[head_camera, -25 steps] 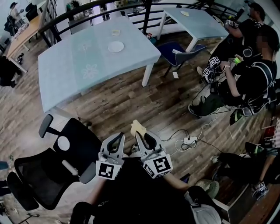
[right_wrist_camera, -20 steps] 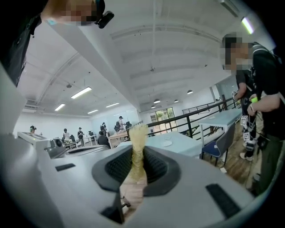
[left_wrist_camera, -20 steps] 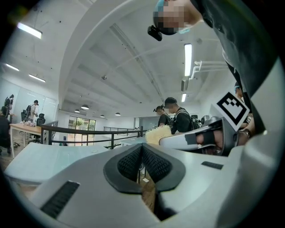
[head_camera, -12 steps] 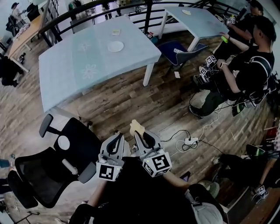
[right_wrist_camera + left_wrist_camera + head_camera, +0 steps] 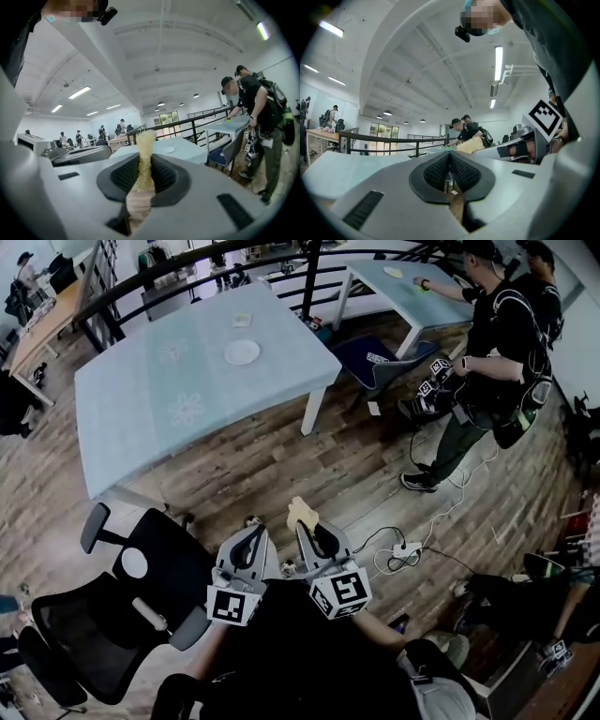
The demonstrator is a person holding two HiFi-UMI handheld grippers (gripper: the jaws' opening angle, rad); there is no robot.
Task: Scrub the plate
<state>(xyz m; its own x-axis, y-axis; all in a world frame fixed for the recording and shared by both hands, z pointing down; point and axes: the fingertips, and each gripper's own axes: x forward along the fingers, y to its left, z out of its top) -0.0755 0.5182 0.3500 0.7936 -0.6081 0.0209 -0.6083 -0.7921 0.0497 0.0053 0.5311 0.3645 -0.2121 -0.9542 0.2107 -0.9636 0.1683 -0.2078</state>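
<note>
A wood-floored office loft holds a pale blue table (image 5: pixel 178 413). On its tabletop, toward the far right corner, lies a small, round, white plate (image 5: pixel 242 352), bare and flat. The right gripper (image 5: pixel 306 527) is clenched on a yellow sponge (image 5: pixel 300 512); the left gripper (image 5: pixel 252 534) is closed, holding nothing.

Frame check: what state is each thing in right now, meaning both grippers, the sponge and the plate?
Left gripper: jaws shut, nothing between them.
Yellow sponge strip: pinched at its lower part, tip sticking out past the jaws.
Right gripper: jaws shut on the yellow sponge strip.
White round plate: lying flat on the pale blue table, untouched, far from both grippers.
</note>
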